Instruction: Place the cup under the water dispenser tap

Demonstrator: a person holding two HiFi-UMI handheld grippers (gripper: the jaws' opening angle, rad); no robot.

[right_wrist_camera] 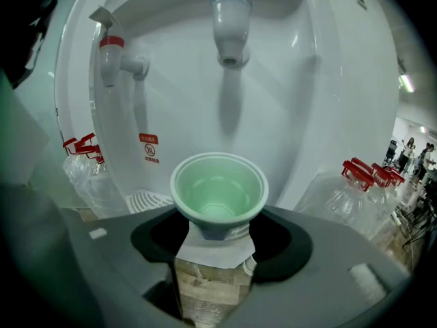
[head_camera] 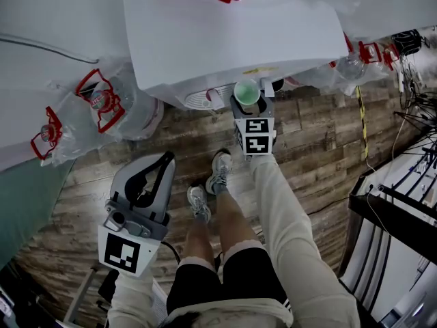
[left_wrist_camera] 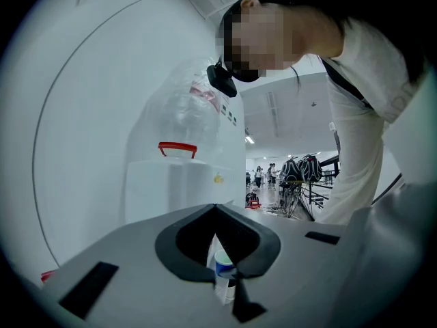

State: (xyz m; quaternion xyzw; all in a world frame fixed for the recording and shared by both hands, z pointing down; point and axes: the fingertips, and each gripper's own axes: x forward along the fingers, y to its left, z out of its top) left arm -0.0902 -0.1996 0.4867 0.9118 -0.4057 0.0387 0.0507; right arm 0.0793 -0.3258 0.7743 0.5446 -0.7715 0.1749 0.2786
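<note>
A pale green cup (right_wrist_camera: 218, 195) stands upright and empty between the jaws of my right gripper (right_wrist_camera: 217, 232), which is shut on its lower wall. In the right gripper view it hangs below the white dispenser's pale middle tap (right_wrist_camera: 230, 27); a red tap (right_wrist_camera: 112, 52) sticks out at the left. From the head view the cup (head_camera: 246, 91) is at the dispenser's (head_camera: 225, 33) front recess, above the drip grille (head_camera: 203, 98), with the right gripper (head_camera: 248, 106) behind it. My left gripper (head_camera: 165, 160) hangs low at the left, away from the dispenser, its tips together and holding nothing.
Big water jugs with red handles, wrapped in plastic, lie on the wooden floor at the left (head_camera: 113, 104) and right (head_camera: 351, 63) of the dispenser. The person's shoes (head_camera: 218, 173) stand just before it. A black rack (head_camera: 403, 207) and cables are at the right.
</note>
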